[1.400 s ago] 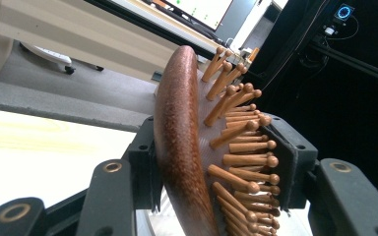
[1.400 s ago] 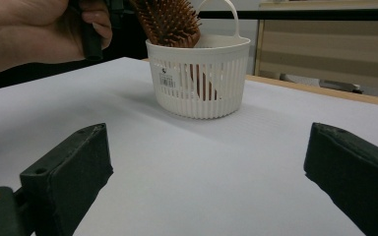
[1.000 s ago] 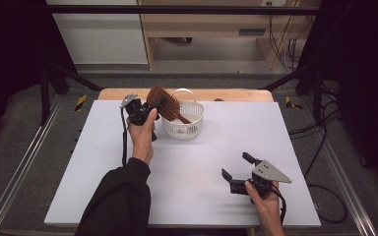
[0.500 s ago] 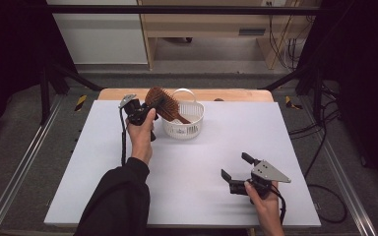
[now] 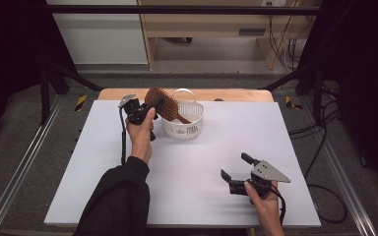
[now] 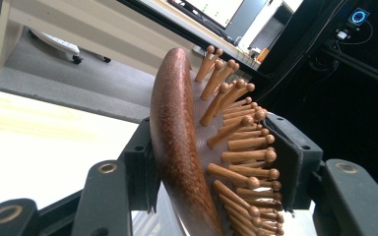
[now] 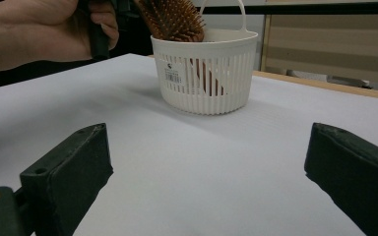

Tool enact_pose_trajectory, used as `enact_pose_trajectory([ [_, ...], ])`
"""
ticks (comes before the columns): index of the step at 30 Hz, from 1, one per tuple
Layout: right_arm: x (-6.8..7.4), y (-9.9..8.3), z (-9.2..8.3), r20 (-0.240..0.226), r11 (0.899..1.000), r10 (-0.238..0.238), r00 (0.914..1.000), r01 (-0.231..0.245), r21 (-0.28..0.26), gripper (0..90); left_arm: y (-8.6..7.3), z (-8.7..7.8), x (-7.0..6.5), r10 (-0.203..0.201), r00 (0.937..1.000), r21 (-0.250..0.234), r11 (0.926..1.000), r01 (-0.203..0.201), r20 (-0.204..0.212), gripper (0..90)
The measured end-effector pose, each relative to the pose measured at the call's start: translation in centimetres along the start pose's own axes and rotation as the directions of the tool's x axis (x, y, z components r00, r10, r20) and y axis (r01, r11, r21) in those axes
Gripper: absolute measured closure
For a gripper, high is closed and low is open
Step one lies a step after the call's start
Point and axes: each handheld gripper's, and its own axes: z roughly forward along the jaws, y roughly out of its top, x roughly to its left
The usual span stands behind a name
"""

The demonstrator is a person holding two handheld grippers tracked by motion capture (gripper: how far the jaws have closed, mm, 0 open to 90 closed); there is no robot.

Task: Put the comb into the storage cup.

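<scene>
High view: the left gripper [image 5: 145, 109] is seen in the upper centre-left of the frame, raised beside a white slotted basket [image 5: 183, 123] that stands on the white table [image 5: 103, 167]. A wooden paddle hairbrush [image 5: 161, 102] is clamped at its head between the jaws; its handle slants down into the basket. The jaws have just been easing apart slightly, with the brush head between them. The right gripper [image 5: 236, 169] is shown at the lower right, well apart from the basket, with its jaws spread wide and nothing between them.

Left gripper view: the hairbrush [image 6: 177, 147] is seen edge-on in the centre, with its smooth back against the left jaw and its ball-tipped pins [image 6: 241, 157] against the right one.

Right gripper view: two black pads [image 7: 69, 172] are set far apart at the lower corners. The basket [image 7: 206, 73] is placed in the upper centre, with the hairbrush [image 7: 174, 19] standing in it, and the left hand [image 7: 44, 32] is seen at the upper left.
</scene>
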Motion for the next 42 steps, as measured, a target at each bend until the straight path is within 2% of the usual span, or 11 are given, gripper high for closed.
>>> enact_pose_trajectory([
  [26,0.04,-0.06,-0.07,0.0,1.0,-0.001,1.0,0.001,0.001,4.0,-0.25,0.26,0.1,0.004,0.9998,0.003,1.0,-0.004,-0.019,41.9],
  [33,0.05,-0.05,-0.07,-0.002,1.0,0.0,1.0,0.0,0.0,4.0,-0.26,0.4,0.38,-0.021,0.9993,-0.003,0.9998,0.021,-0.029,41.6],
  [42,0.03,-0.06,-0.04,-0.002,1.0,-0.001,1.0,0.001,0.001,4.0,-0.15,0.34,0.3,0.01,0.9989,-0.009,0.9999,-0.011,-0.045,39.7],
])
